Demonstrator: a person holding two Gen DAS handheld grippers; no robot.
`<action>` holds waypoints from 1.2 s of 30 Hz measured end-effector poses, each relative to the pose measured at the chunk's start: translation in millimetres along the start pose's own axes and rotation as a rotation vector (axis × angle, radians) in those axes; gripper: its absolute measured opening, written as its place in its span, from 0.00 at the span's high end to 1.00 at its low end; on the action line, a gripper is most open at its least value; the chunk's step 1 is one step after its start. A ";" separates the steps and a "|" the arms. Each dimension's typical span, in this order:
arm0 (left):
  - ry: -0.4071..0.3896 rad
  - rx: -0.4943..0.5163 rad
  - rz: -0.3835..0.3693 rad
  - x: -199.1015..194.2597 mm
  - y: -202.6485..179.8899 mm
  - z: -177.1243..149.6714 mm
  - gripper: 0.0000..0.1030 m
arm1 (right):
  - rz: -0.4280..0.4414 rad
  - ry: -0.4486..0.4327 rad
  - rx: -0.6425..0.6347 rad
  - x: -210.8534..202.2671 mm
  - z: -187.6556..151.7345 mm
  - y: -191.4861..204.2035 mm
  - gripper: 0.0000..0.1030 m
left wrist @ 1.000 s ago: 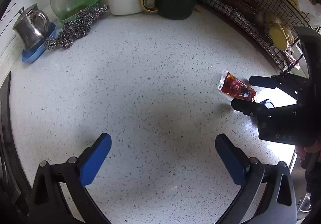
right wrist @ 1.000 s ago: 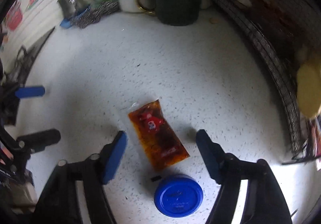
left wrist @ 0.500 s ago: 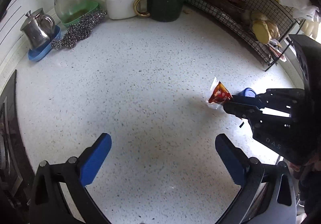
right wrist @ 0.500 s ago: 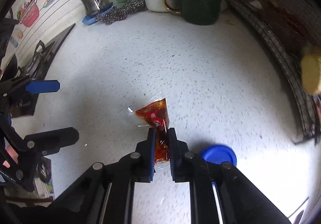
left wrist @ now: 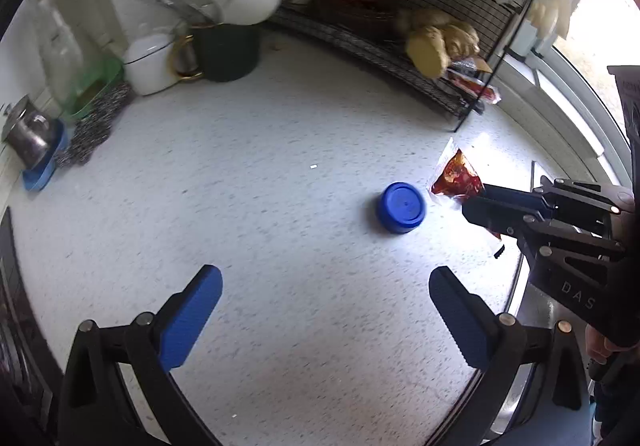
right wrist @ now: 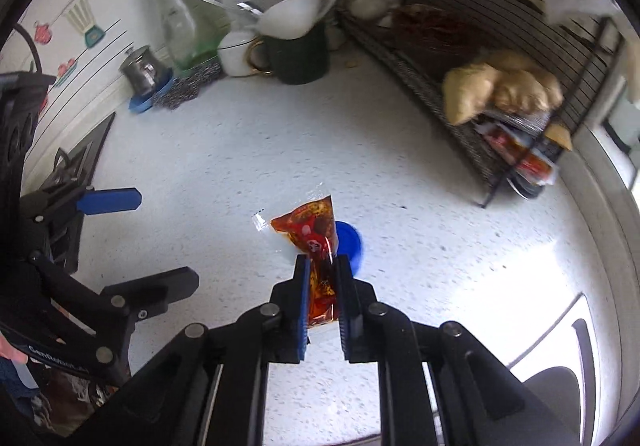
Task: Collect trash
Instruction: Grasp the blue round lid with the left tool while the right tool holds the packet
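My right gripper (right wrist: 323, 266) is shut on a red sauce packet (right wrist: 312, 230) and holds it lifted above the white speckled counter (right wrist: 240, 150). In the left wrist view the packet (left wrist: 456, 176) hangs from the right gripper (left wrist: 470, 204) at the right. A blue bottle cap (left wrist: 401, 207) lies on the counter just left of the packet; in the right wrist view the cap (right wrist: 350, 242) is partly hidden behind the packet. My left gripper (left wrist: 324, 302) is open and empty above the counter, and also shows in the right wrist view (right wrist: 156, 242).
A black wire rack (left wrist: 384, 42) with ginger (left wrist: 436, 42) and packets stands at the back right. A dark green mug of utensils (left wrist: 228, 50), a white lidded pot (left wrist: 150, 62), a glass bottle (left wrist: 60, 46), a steel scourer (left wrist: 96, 122) and a small metal jug (left wrist: 30, 130) line the back left.
My right gripper closed on the sauce packet and lifted it off the counter, moving up and right. The blue cap stays on the counter. Both views rose and pulled back.
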State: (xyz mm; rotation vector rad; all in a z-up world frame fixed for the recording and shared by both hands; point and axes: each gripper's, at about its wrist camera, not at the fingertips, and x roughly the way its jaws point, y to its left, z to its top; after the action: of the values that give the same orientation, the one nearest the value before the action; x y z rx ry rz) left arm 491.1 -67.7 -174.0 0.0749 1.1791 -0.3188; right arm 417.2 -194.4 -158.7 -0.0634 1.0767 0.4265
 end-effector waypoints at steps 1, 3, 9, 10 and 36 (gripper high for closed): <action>0.005 0.013 -0.004 4.5 -5.1 3.4 0.00 | -0.007 -0.002 0.017 -2.2 -2.7 -8.0 0.89; 0.014 0.033 -0.011 11.8 -14.7 8.4 0.00 | -0.022 -0.003 0.042 -3.2 -5.8 -21.3 0.89; 0.041 0.077 -0.037 43.0 -37.8 25.9 0.00 | -0.070 0.002 0.144 0.7 -15.1 -53.2 0.89; 0.045 0.082 -0.043 47.8 -40.8 28.5 0.00 | -0.076 0.003 0.157 1.4 -17.0 -58.5 0.89; 0.091 0.125 -0.028 96.5 -62.9 33.1 0.59 | -0.090 0.027 0.214 31.0 -14.9 -78.7 0.89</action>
State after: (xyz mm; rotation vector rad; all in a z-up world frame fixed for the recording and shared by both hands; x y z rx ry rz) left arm 536.0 -154.9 -242.9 0.1838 1.2502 -0.4170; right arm 446.1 -260.9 -204.8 0.0719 1.1355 0.2280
